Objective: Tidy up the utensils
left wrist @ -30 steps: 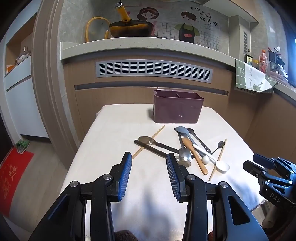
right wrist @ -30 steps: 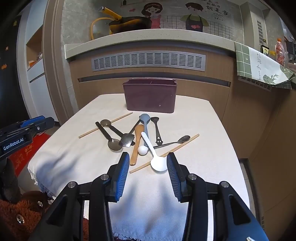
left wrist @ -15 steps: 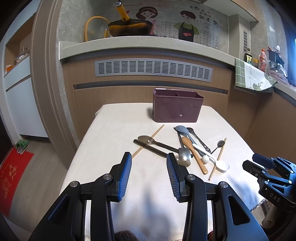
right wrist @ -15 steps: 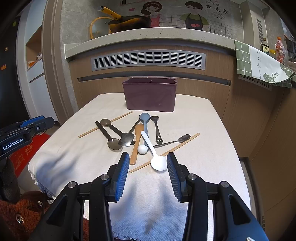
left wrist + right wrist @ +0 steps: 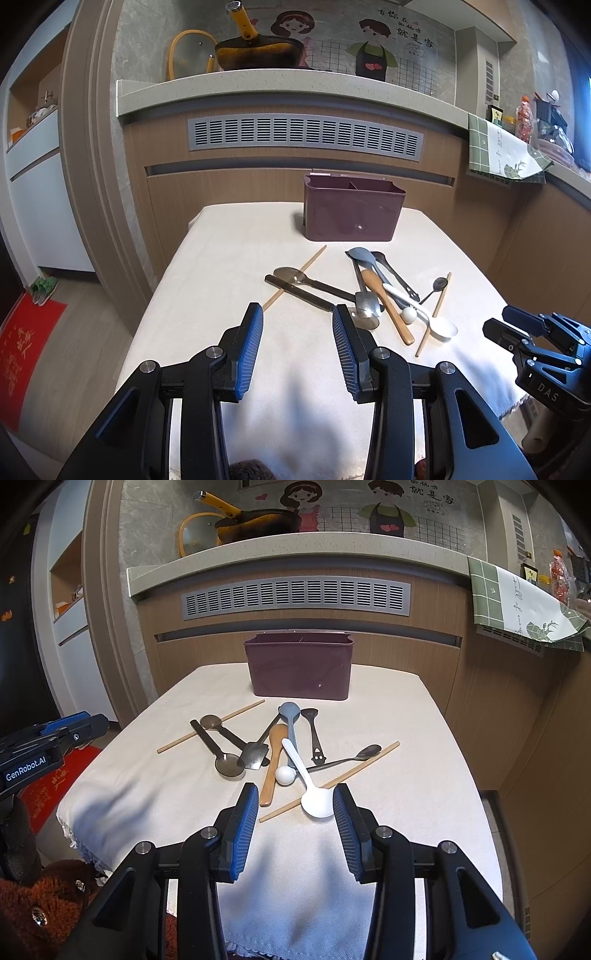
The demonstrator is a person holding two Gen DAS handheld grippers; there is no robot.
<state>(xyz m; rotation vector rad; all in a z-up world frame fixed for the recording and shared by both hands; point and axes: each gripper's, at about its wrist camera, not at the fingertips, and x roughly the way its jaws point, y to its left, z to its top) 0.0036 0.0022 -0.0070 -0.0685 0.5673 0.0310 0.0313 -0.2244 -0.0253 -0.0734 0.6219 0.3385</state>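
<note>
White spoon [image 5: 314,800] lies seemingly just beyond right gripper's [image 5: 295,808] parted fingers [image 5: 246,812].

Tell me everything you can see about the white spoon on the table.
The white spoon looks like smooth plastic or ceramic, with a deep oval bowl and a slim flat handle. It lies at the near edge of the utensil pile, bowl toward the camera, handle slanting back and left. It crosses over a chopstick and the blue spoon. No jaws touch it.

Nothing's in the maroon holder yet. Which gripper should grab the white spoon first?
Right. The open right gripper points straight at the white spoon, its bowl just ahead between the fingertips. The left gripper sits off to the pile's side.
</note>
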